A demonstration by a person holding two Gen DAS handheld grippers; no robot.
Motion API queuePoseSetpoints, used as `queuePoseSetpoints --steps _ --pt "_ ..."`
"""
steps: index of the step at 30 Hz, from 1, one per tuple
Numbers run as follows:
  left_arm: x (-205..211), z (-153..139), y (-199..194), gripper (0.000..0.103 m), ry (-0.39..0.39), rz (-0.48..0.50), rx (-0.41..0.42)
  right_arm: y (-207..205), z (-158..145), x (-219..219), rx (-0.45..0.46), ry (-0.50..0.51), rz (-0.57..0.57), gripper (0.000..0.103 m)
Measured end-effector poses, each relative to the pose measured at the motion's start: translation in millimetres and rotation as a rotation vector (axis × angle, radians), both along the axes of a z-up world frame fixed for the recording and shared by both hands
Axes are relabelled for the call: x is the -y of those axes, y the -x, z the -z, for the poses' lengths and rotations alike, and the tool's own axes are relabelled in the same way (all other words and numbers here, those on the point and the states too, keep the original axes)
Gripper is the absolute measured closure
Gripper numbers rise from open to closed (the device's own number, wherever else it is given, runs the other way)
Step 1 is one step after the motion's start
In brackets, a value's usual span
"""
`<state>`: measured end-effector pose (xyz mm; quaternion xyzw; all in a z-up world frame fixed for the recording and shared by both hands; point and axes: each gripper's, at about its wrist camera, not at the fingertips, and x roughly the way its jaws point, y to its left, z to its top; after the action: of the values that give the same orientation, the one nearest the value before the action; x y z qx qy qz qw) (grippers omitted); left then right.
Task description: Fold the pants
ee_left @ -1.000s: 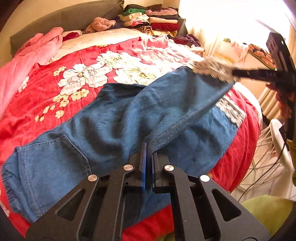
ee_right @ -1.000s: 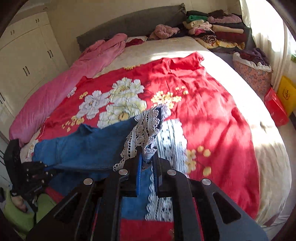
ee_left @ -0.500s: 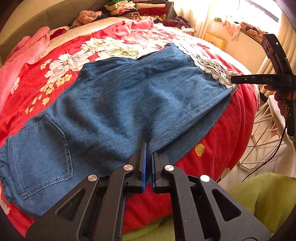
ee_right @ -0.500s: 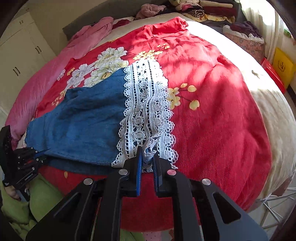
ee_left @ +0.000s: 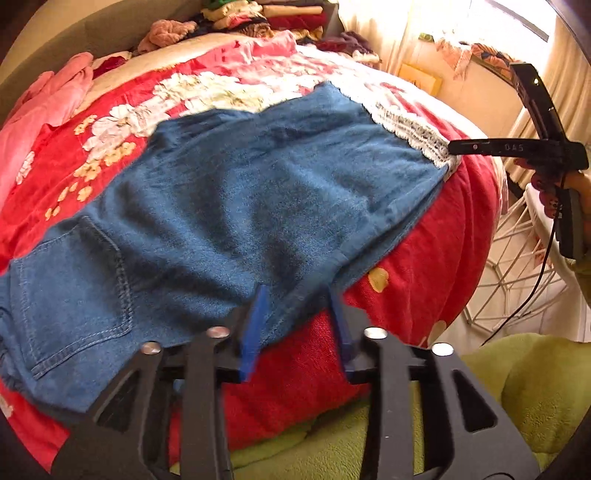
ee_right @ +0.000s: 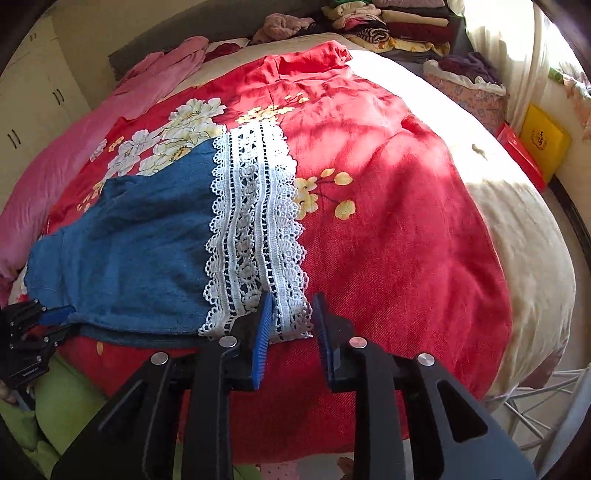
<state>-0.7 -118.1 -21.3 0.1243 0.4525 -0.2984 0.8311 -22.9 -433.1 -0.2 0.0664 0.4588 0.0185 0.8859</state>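
Observation:
Blue denim pants [ee_left: 240, 192] with a white lace hem [ee_right: 255, 229] lie folded leg over leg on the red floral bedspread [ee_right: 388, 221], near the bed's front edge. My left gripper [ee_left: 298, 295] is at the near denim edge. Its jaws are opening, with the fabric edge loose between them and the pads off it. At the lace corner my right gripper [ee_right: 293, 299] is also opening, and the lace tip lies between its blue pads unpinched. The right gripper [ee_left: 454, 147] shows in the left wrist view, held by a hand. The left gripper [ee_right: 40, 321] shows at the left edge of the right wrist view.
A pink quilt [ee_right: 74, 147] runs along the bed's left side. Stacked folded clothes [ee_right: 399, 22] sit at the headboard. A basket of clothes [ee_right: 469, 88] and a yellow box [ee_right: 543, 142] stand right of the bed. A white wire rack [ee_left: 517, 266] and green fabric [ee_left: 535, 387] are nearby.
The raised pant leg was brought down and laid flat over the other leg. Both grippers, shut on the denim edge and lace hem before, have now opened.

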Motion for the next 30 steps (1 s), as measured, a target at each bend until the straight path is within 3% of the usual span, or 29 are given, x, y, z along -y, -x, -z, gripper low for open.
queuePoseSetpoints --steps 3,6,8,13,16,18,24,27,30 --pt "-13 -18 9 0.058 0.035 -0.027 0.049 3 -21 -3 0.072 0.041 0.002 0.079" --pt "-39 -40 9 0.044 0.063 -0.114 0.118 1 -32 -22 0.103 0.033 -0.082 0.057" --pt "-64 -51 3 0.038 0.056 -0.212 0.154 0 -30 -42 0.112 0.056 -0.159 0.054" --pt "-126 -42 -16 0.025 -0.095 -0.518 0.196 -12 -6 -70 0.055 0.076 -0.255 0.054" --pt "-151 -26 -27 0.024 -0.132 -0.602 0.159 -18 17 -68 -0.037 0.105 -0.223 0.049" --pt "-161 -17 -34 0.024 -0.143 -0.640 0.127 -15 26 -62 -0.057 0.102 -0.208 0.049" --pt "-180 -11 -39 0.024 -0.071 -0.694 0.064 -9 30 -61 -0.051 0.105 -0.203 0.049" --pt "-185 -26 -29 0.024 -0.025 -0.686 0.125 -9 20 -60 -0.042 0.069 -0.201 0.049" --pt "-171 -56 -23 0.024 0.027 -0.633 0.203 -10 0 -54 0.026 -0.001 -0.194 0.049"
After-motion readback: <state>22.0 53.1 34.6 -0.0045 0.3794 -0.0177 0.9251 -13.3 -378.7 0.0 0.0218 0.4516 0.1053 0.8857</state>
